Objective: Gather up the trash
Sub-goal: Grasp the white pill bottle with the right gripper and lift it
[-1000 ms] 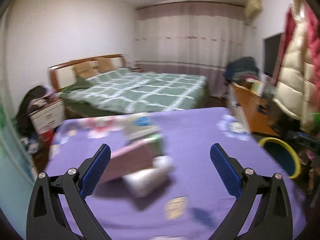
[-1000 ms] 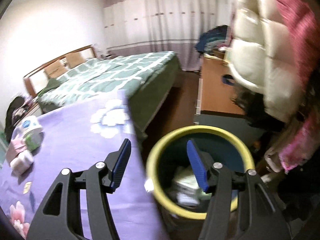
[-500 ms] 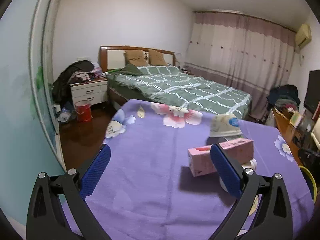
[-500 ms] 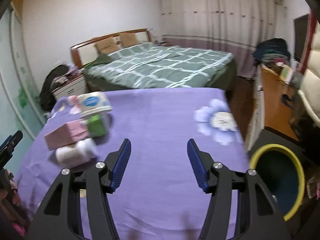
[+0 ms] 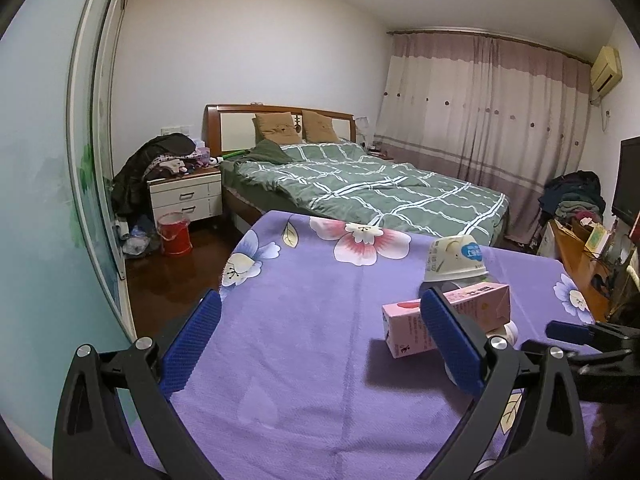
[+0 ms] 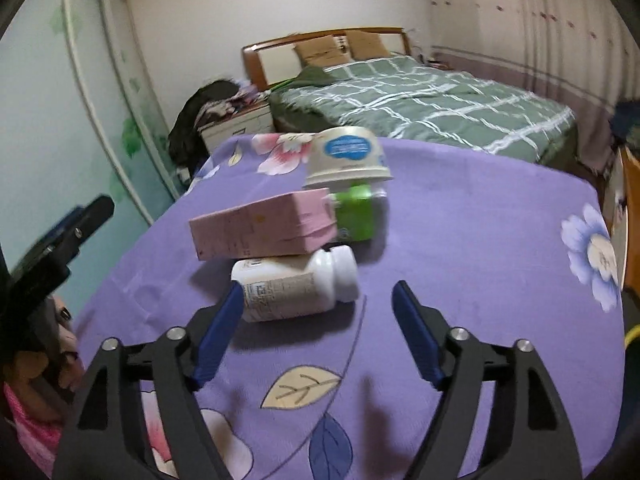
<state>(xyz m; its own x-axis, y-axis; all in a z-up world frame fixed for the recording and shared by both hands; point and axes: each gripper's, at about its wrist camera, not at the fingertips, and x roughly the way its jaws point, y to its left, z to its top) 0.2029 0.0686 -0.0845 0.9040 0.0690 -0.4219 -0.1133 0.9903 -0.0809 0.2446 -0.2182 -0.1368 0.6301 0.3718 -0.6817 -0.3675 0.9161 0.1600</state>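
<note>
Bedroom: green checked bed (image 5: 372, 184) at upper centre, purple flowered cloth over the bench (image 5: 304, 320) below it. Trash sits clustered on the cloth: pink carton (image 6: 264, 226) tilted across a white bottle (image 6: 296, 284) lying on its side, green box (image 6: 356, 212) behind, paper cup (image 6: 348, 156) upside down on top. Right gripper (image 6: 318, 330), lower centre of its view, jaws wide and just been opening, empty, bottle just ahead of the tips. Left gripper (image 5: 320, 338) jaws spread wide, empty; carton behind its right finger.
</note>
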